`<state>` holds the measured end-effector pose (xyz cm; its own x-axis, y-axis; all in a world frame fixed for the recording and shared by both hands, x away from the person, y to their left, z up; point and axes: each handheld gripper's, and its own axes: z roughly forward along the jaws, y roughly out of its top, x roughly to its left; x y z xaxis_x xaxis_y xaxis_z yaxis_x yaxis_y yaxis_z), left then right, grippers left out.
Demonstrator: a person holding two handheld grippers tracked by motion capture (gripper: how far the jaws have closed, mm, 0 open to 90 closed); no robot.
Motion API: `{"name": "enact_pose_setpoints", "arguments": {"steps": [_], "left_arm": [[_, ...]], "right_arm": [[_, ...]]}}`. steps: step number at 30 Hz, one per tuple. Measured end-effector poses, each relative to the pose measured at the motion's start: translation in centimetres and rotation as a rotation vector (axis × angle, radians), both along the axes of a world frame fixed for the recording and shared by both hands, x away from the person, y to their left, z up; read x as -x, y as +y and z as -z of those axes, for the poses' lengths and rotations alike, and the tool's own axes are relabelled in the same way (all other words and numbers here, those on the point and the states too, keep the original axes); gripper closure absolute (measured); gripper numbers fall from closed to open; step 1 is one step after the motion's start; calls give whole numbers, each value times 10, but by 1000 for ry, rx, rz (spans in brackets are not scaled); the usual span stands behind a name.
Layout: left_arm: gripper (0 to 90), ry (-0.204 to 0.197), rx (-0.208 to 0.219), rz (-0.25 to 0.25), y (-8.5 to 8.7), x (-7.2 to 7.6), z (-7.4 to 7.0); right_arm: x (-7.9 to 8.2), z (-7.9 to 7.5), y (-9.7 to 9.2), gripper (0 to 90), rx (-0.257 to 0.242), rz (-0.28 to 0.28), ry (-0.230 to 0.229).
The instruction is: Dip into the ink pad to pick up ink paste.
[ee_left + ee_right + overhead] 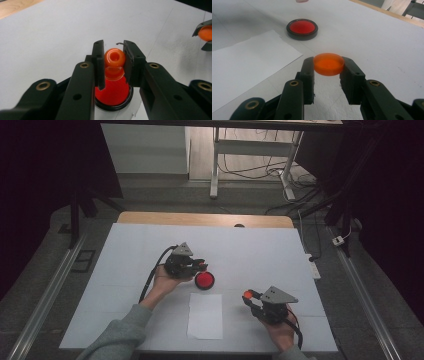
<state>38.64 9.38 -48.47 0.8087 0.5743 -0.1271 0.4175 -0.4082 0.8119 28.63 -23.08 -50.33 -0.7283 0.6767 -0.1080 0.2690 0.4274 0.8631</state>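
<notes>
My left gripper [200,265] [114,51] is shut on a small orange rounded piece [114,57] with a hole in its top. It holds that piece just over a red disc in a black rim [204,280] [113,96] [302,28], which lies on the white table near the middle. My right gripper [248,295] [328,62] is shut on a flat orange disc [247,294] [328,64], held level a little above the table at the front right. The left gripper view has that orange disc [206,33] at its right edge.
A white sheet of paper [205,316] [244,67] lies flat at the front, between the two hands. The white table cover [145,250] ends in a wooden edge [205,218] at the back. Desk legs and cables stand on the floor beyond it.
</notes>
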Motion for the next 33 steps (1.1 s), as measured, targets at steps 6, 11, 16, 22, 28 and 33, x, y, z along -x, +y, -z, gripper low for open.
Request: {"name": "enact_pose_setpoints", "arguments": {"steps": [6,11,16,22,28,33], "left_arm": [[727,12,-19,1,-2,-3,7],[727,15,-24,-7,-1,-4,11],[727,20,-22,-6,-1,-6,14],[727,34,-36,-2,-3,-8,20],[727,43,-48,17,-8,-5,21],[727,49,-66,29,-12,-3,25]], "right_arm": [[1,-1,-1,645,4,2,0],[0,0,-1,645,1,1,1],[0,0,-1,645,2,1,2],[0,0,-2,645,1,3,0],[0,0,-3,644,1,6,4],[0,0,-2,645,4,5,2]]}}
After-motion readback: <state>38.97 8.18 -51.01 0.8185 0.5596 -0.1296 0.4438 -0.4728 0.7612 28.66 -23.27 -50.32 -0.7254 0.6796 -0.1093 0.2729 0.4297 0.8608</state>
